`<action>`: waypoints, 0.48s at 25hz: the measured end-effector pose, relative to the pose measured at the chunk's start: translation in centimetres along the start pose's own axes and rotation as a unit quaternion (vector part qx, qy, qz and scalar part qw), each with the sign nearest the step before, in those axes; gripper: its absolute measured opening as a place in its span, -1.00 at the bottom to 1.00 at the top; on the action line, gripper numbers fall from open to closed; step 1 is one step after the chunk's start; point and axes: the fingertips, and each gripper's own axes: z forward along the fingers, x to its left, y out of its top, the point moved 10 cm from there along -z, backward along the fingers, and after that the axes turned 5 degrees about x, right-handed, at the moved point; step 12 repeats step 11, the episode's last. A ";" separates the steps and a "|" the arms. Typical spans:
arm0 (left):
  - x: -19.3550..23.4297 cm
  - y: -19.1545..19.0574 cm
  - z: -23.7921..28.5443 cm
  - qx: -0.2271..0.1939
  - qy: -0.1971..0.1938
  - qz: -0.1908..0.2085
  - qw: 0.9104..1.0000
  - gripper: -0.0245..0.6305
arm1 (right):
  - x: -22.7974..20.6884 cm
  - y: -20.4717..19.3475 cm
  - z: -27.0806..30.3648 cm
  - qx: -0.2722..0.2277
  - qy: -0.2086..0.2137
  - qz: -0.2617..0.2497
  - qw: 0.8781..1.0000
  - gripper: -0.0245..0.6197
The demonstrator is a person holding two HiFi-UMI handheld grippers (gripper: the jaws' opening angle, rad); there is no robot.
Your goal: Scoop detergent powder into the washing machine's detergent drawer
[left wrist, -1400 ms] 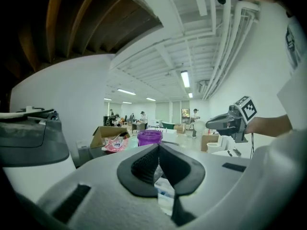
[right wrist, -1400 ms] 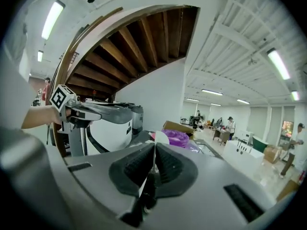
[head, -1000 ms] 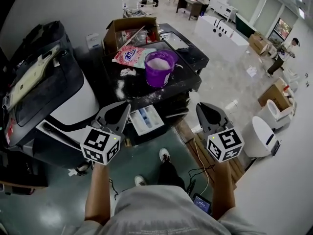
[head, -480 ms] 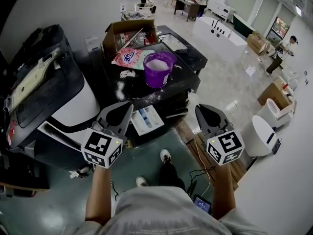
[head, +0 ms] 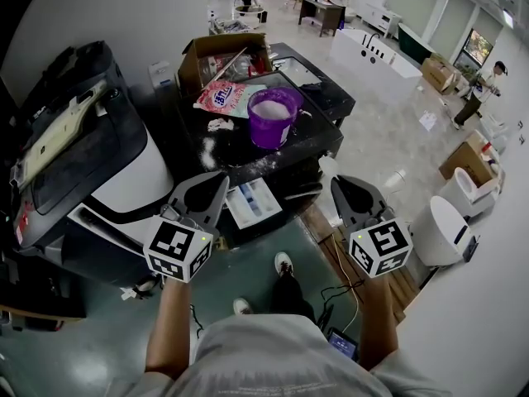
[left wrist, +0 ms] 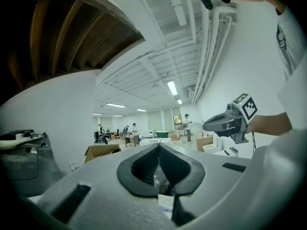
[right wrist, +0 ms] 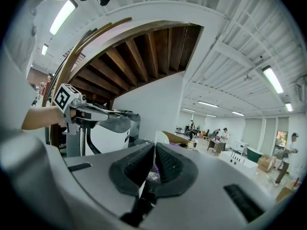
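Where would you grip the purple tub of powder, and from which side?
Probably pinch the purple tub at its near rim, from above: it stands upright and open-topped, holds white powder, and looks too wide to span.

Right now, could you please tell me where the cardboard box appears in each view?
Head view: box at top centre, on the dark table beyond both grippers.
Left gripper view: box left of centre, low, just above the jaw housing.
Right gripper view: box just right of centre, above the jaws.
Shared landmark: the far desk with people at it, beyond the box.
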 end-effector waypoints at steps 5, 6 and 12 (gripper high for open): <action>0.2 0.0 -0.1 0.002 -0.001 -0.002 1.000 -0.90 | 0.0 -0.1 0.1 0.002 -0.001 0.001 1.000 -0.89; 0.2 -0.1 -0.1 0.003 -0.001 -0.003 1.000 -0.90 | 0.0 -0.2 0.1 0.002 -0.001 0.001 1.000 -0.89; 0.3 -0.8 0.0 0.007 0.000 -0.012 1.000 -0.90 | 0.0 -0.7 0.1 0.004 -0.002 0.002 1.000 -0.89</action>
